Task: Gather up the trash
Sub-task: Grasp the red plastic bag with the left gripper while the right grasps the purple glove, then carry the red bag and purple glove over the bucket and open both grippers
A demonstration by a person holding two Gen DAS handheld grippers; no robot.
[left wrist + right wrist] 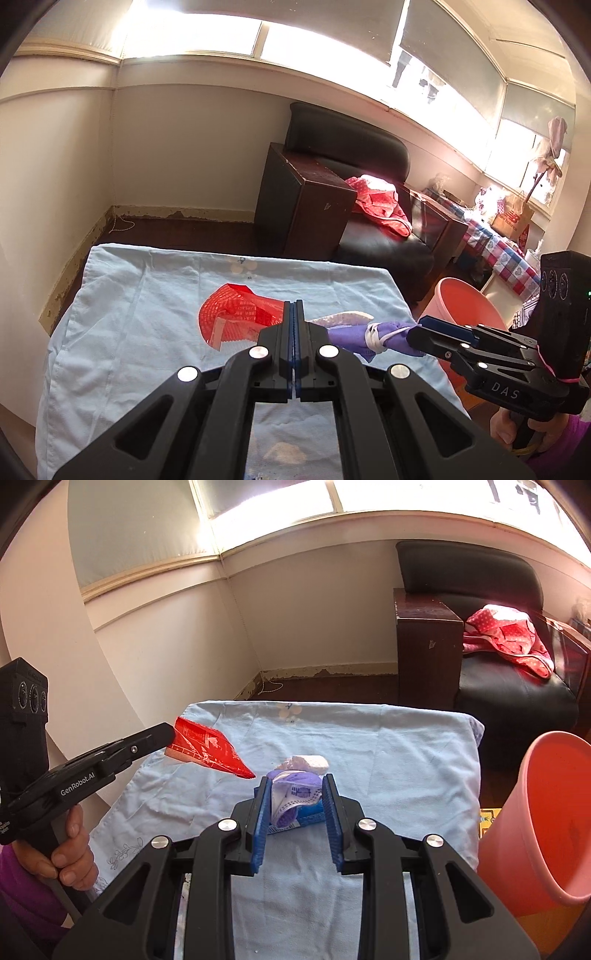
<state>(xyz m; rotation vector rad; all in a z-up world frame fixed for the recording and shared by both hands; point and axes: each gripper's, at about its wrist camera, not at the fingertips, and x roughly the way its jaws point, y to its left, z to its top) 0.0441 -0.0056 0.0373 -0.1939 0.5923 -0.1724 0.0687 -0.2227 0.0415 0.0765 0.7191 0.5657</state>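
My left tongs (173,734) are clenched on one corner of the red wrapper (207,747), lifted above the table's (406,760) left side; so thin a pinch could let it slip or tear free on the way over. My right tongs (295,801) clamp the purple mask bundle (295,794) near the table's middle. Its loose white strap (375,334) may snag. The white wad (310,762) beside it remains on the cloth. The pink bucket (546,819) sits off the right edge, and I could knock its rim.
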